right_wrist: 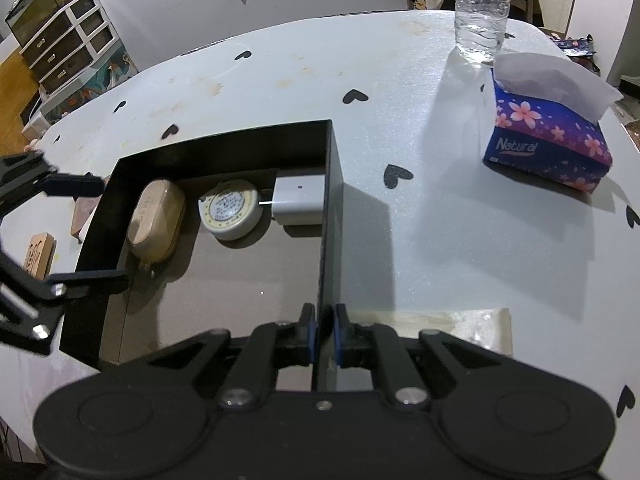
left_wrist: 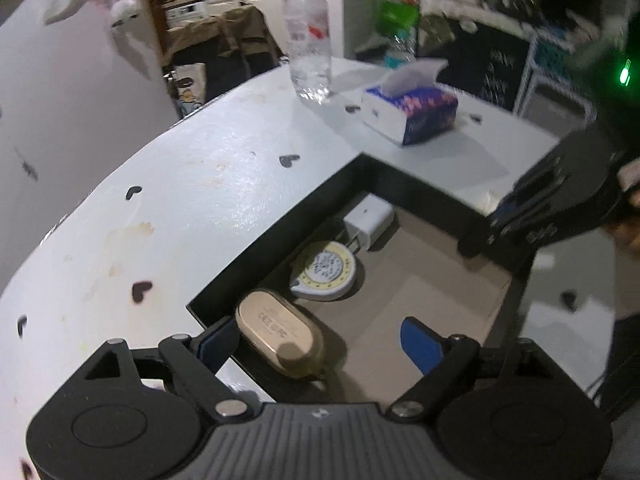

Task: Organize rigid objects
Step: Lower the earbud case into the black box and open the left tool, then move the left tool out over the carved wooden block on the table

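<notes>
A black box (right_wrist: 224, 156) with a brown floor lies on the table. Along its far wall sit a beige oval case (right_wrist: 156, 220), a round tape measure (right_wrist: 230, 208) and a white charger (right_wrist: 298, 200). My right gripper (right_wrist: 324, 332) is shut on the box's right wall. In the left wrist view my left gripper (left_wrist: 320, 344) stands open over the box's near corner. The beige case (left_wrist: 276, 332) lies loose by its left finger, with the tape measure (left_wrist: 326, 270) and the charger (left_wrist: 368, 220) beyond. From the right wrist view, the left gripper (right_wrist: 86, 232) straddles the box's left wall.
A water bottle (right_wrist: 482, 4) and a blue floral tissue box (right_wrist: 548, 136) stand on the white heart-patterned table (right_wrist: 400, 220) to the right of the box. A small wooden block (right_wrist: 40, 254) and a pinkish item (right_wrist: 84, 212) lie left of the box.
</notes>
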Tool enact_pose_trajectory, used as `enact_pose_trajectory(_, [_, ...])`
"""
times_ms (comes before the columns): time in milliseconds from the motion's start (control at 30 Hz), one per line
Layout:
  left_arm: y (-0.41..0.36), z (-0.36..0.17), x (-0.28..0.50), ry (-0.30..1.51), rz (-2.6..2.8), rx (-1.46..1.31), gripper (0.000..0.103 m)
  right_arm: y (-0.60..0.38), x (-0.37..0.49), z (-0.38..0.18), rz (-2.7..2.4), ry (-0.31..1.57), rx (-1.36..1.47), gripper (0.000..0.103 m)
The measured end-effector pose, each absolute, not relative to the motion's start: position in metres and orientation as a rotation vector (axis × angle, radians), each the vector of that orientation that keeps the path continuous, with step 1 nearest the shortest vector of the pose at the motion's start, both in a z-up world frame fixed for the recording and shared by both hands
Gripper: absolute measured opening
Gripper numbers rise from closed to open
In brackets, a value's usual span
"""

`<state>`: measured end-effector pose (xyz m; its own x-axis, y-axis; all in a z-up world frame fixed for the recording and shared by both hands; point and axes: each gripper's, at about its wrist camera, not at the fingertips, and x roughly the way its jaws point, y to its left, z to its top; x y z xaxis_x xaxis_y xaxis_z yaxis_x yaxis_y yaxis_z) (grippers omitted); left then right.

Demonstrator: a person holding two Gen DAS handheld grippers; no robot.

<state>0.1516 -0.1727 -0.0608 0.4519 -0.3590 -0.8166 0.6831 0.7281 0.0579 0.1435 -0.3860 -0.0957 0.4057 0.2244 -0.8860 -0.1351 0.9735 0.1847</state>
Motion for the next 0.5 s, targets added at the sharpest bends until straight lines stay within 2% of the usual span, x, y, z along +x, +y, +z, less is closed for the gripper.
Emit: enact_pose_trajectory(500, [-0.155, -0.027, 0.110, 0.887, -0.452, 0.064, 0.100, -0.385, 0.143, -0.095, 0.232, 1.129, 0.082, 0.010])
